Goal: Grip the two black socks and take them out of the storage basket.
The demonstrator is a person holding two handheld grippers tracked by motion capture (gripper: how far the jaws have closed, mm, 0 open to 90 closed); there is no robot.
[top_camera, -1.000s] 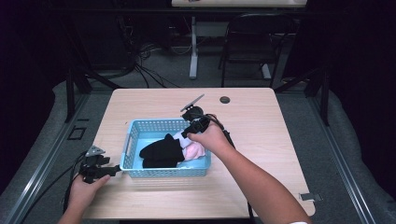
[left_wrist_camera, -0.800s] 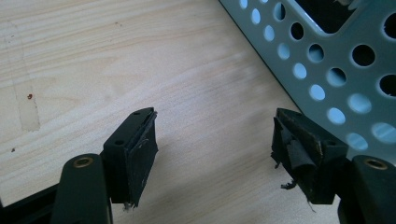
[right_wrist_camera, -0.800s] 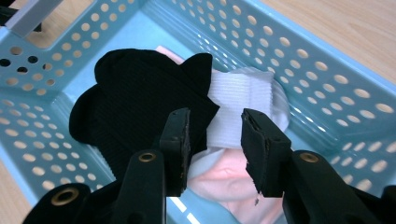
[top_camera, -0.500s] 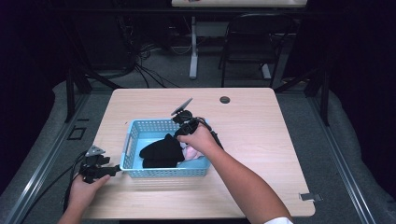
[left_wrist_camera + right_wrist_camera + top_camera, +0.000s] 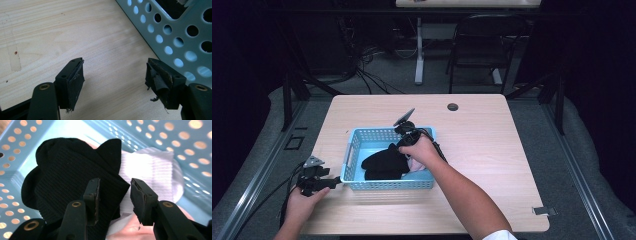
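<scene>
The right gripper point(image 5: 113, 197) reaches down into the blue perforated basket point(image 5: 354, 150), which sits toward the near left part of the tabletop point(image 5: 492, 150). Its jaws are spread partway and straddle the edge of a black sock point(image 5: 72, 177) that lies on top of a white sock point(image 5: 150, 167); nothing is pinched between them yet. In the high view the black sock point(image 5: 384, 162) fills the middle of the basket, with something pale pink beside it under the person's right hand point(image 5: 419, 150).

The left gripper point(image 5: 113, 82) rests on the bare wood just outside the basket's left wall, near the tabletop's near left corner, its jaws wide apart and holding nothing.

The main risk is a double pick. One jaw rests on the black fabric and the other hangs over the white, so a close here would likely pinch both layers and drag the white sock up too. A shallow bite on the sock's edge could also slip as it lifts. Since nothing holds the light basket, a snagged sock might tug it across the tabletop.
</scene>
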